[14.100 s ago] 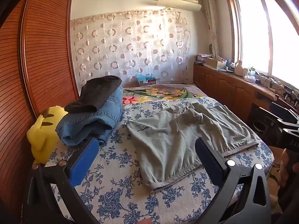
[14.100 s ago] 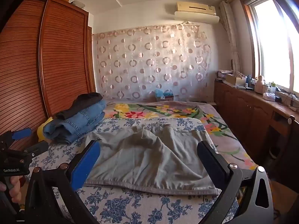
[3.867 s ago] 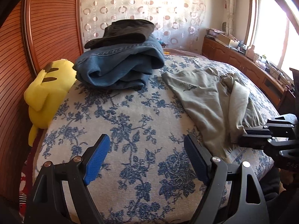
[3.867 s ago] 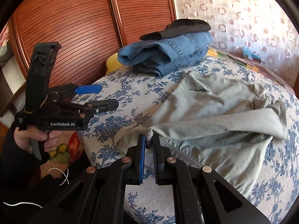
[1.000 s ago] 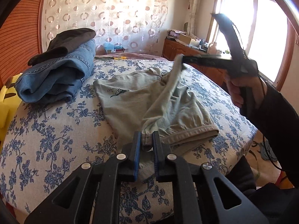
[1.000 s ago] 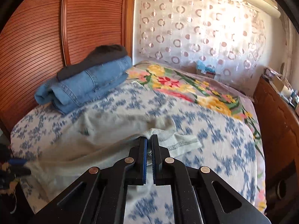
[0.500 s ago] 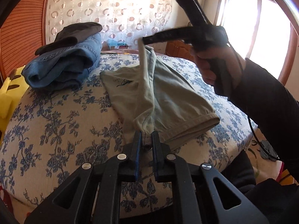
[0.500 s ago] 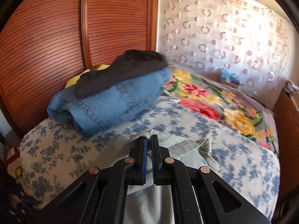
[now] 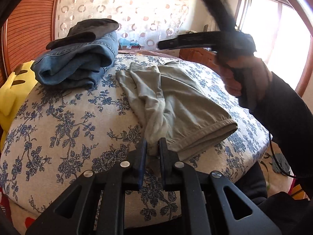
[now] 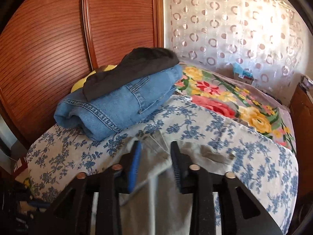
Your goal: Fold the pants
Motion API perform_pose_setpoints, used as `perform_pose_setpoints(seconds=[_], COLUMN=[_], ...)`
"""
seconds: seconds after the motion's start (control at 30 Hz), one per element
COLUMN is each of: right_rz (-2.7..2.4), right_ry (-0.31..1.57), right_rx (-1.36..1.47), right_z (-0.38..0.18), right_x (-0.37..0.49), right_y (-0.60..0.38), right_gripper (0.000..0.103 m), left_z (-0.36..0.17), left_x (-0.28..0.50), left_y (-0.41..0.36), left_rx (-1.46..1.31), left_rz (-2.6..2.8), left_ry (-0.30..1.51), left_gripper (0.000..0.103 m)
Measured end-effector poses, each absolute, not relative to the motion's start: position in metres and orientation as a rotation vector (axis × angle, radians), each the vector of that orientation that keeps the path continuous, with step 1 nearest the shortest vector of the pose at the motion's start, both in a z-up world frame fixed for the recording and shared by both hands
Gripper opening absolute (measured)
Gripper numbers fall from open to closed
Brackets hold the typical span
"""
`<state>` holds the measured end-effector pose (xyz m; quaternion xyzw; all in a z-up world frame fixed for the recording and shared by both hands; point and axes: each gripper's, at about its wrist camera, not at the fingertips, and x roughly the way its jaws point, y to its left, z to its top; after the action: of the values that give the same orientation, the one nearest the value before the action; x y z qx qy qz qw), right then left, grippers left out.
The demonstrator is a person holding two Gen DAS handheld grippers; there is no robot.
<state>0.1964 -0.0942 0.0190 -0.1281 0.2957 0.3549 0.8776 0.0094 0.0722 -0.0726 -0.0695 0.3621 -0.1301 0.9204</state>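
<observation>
The grey-green pants [image 9: 182,99] are spread on the blue-flowered bedspread [image 9: 64,121], lying ahead of the left gripper [image 9: 152,146] and running away from it toward the far end of the bed. One twisted edge of the pants is pinched between the left gripper's jaws, which are nearly closed on the cloth; from that point the folded layers fan out forward and to the gripper's right, where the elastic cuff [image 9: 225,126] lies near the bed's edge.

The right gripper [image 10: 154,156] is seen held above the far end of the pants in a person's hand [image 9: 242,76], which is blurred. Its jaws are opening, and in its own view the pants fabric [image 10: 156,168] lies between and below them, blurred, with no pad seen pressing on it.

Ahead of the right gripper and to its left, folded blue jeans [image 10: 117,107] are stacked with a dark garment [image 10: 133,66] on top. A yellow plush toy [image 9: 9,92] is wedged beside that stack, against the wooden slatted wardrobe [image 10: 49,35].
</observation>
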Motion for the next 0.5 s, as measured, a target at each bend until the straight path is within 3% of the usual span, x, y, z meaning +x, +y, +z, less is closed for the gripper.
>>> perform_pose_setpoints(seconds=[0.13, 0.33, 0.5], right_rz=[0.687, 0.637, 0.614], right_ry=[0.623, 0.647, 0.661], right_rx=[-0.246, -0.185, -0.159], right_z=[0.016, -0.001, -0.012], right_x=[0.181, 0.146, 0.119], right_y=[-0.113, -0.140, -0.153], right_gripper=[0.035, 0.035, 0.035], left_z=[-0.069, -0.063, -0.059], left_x=[0.009, 0.016, 0.031], left_y=[0.073, 0.076, 0.073], left_rx=[-0.144, -0.134, -0.097], left_rz=[-0.257, -0.229, -0.222], left_ry=[0.742, 0.722, 0.730], left_gripper=[0.019, 0.050, 0.050])
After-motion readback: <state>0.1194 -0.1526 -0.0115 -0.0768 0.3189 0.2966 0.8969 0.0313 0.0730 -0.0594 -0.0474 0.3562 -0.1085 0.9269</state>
